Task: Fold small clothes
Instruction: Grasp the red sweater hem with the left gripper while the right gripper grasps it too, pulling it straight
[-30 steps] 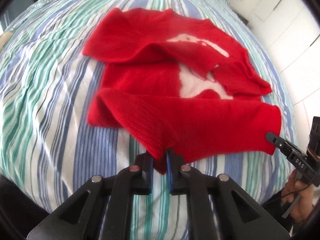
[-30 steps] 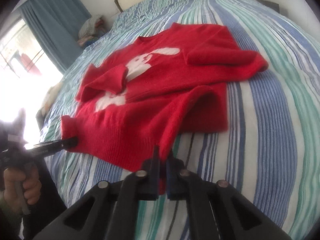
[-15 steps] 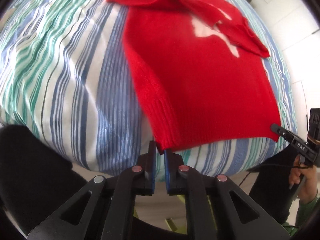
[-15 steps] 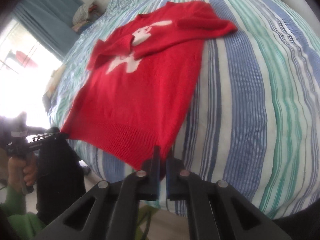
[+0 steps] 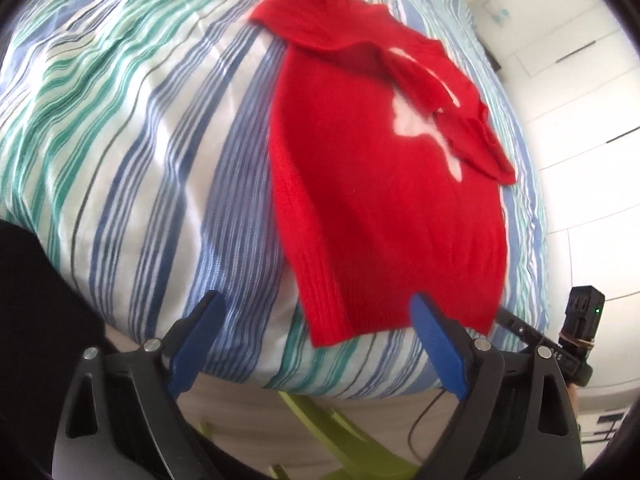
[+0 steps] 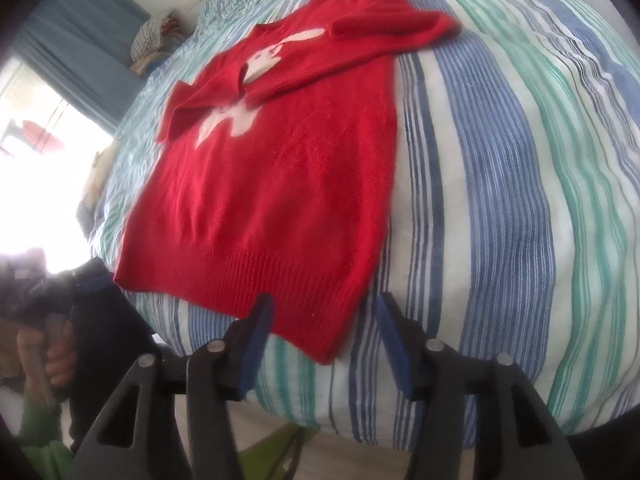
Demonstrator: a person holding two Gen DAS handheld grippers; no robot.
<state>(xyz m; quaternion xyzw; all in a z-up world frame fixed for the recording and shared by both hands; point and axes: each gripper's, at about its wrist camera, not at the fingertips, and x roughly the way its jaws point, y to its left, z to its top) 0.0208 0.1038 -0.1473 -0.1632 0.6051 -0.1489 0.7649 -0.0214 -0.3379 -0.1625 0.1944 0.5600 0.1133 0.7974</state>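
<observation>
A small red sweater with a white rabbit figure lies stretched out flat on the striped bed, its ribbed hem toward me and both sleeves folded across the chest. My left gripper is opening, jaws wide. The hem's left corner lies between its blue pads, untouched. My right gripper is opening too, half spread. The sweater has its right hem corner lying between those fingers without being pinched. The other gripper shows at each view's edge.
The bed has a blue, green and white striped cover; its near edge drops off just below the hem. A green chair stands below the edge. A person's hand holds the left tool. Curtains and a pile of clothes are beyond.
Both grippers pulled the hem toward the bed's near edge, drawing the sweater out flat, then let go. Their jaws went from shut on the hem corners to spread apart.
</observation>
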